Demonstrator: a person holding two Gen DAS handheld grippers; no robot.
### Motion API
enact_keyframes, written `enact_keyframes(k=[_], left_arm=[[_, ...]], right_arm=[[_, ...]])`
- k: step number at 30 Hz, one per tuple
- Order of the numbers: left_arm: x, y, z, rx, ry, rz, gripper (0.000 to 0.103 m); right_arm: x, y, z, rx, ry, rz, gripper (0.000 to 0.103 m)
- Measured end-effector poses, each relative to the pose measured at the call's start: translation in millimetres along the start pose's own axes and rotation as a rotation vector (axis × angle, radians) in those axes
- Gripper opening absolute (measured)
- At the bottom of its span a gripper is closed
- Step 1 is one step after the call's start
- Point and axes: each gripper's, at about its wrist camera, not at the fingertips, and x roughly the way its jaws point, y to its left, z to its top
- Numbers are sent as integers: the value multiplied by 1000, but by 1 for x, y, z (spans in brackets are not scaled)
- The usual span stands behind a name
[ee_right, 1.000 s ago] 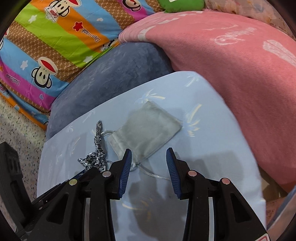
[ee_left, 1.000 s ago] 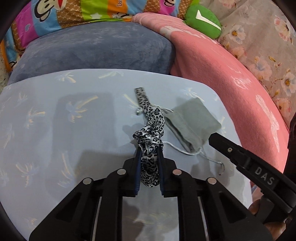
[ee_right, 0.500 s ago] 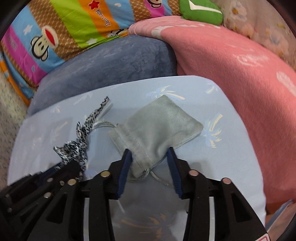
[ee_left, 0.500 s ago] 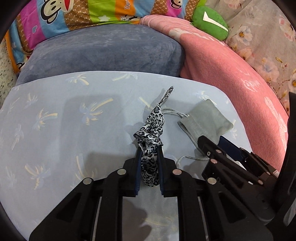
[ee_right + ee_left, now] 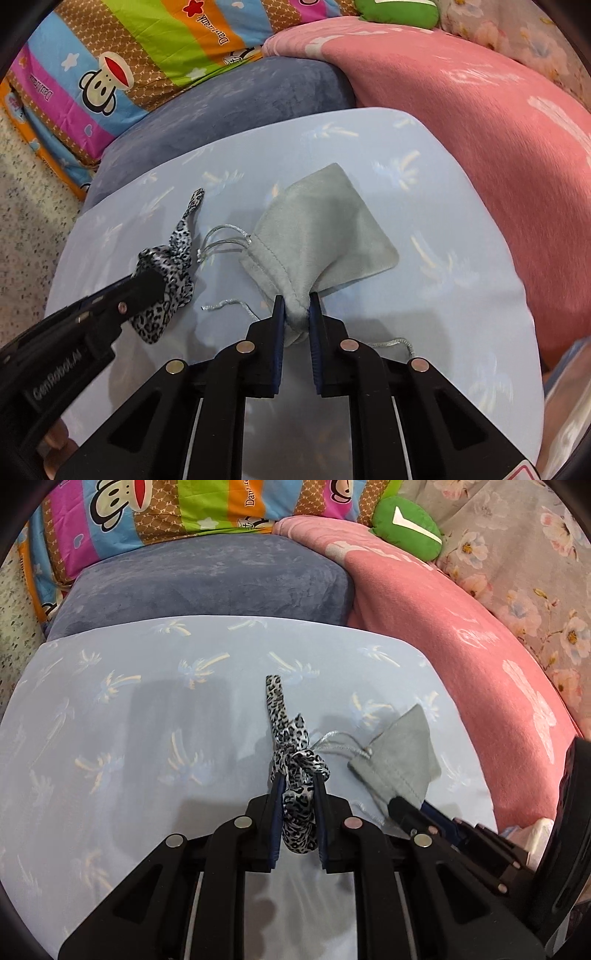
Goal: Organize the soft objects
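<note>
Left claw is clamped on the leopard scrunchie, just left of the grey pouch. Right claw pinches the pouch's mouth corner, body trailing away over the blue worktop. Guessing scrunchie goes in, so it travels right.

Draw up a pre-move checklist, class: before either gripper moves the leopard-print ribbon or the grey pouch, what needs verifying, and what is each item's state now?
1. Left gripper shut on the leopard-print ribbon: ok.
2. Right gripper shut on the grey pouch, at its mouth end: ok.
3. Pouch mouth open enough to take the ribbon: not ok, it is pinched shut between the fingers.
4. Silver drawstring free of the ribbon: cannot tell; its loops lie right beside the ribbon.
5. Ribbon tail free to lift off the blue cloth: ok, nothing lies on it.
6. Grippers apart from each other: ok, but close.
</note>
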Motion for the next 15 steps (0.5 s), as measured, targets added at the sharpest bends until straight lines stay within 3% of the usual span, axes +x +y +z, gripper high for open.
enact_keyframes(k=[9, 15], left_arm=[[-38, -23, -41, 33, -4, -40, 15], [-65, -45, -62, 74, -21, -61, 15]], right_arm=[[-66, -15, -66, 51, -18, 42, 12], [-117, -29, -86, 79, -81, 53, 12]])
